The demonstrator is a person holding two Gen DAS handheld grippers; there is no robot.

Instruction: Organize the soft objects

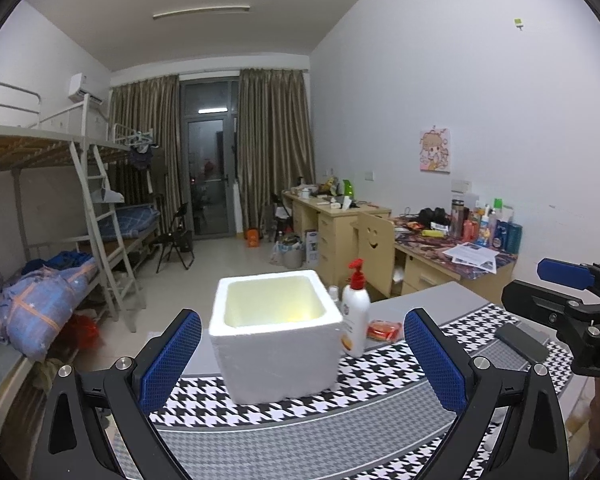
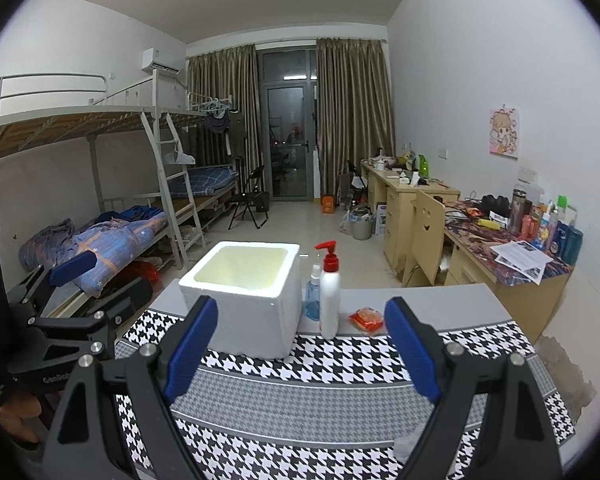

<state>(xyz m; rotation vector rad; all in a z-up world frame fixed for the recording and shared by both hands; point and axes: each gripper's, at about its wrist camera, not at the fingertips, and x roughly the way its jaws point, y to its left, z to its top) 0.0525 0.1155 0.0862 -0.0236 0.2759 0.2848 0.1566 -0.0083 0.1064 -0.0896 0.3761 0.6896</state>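
A white foam box (image 1: pixel 276 332) with a pale yellowish inside stands on the houndstooth cloth (image 1: pixel 300 436). The box (image 2: pixel 244 300) is also centre-left in the right wrist view. Right of it lies a small orange-red soft packet (image 1: pixel 384 330), which in the right wrist view (image 2: pixel 367 319) is by the far edge of the cloth. My left gripper (image 1: pixel 302 344) is open just short of the box, blue pads wide apart and holding nothing. My right gripper (image 2: pixel 304 340) is open too, facing the box's right corner and the bottles. Each gripper shows in the other's view: right gripper (image 1: pixel 540 288), left gripper (image 2: pixel 96 284).
A white pump bottle (image 2: pixel 329 300) with a red pump and a small blue spray bottle (image 2: pixel 312 296) stand between box and packet. A dark flat object (image 1: pixel 522 342) lies at the table's right. Bunk beds are on the left. Cluttered desks (image 2: pixel 512 264) line the right wall.
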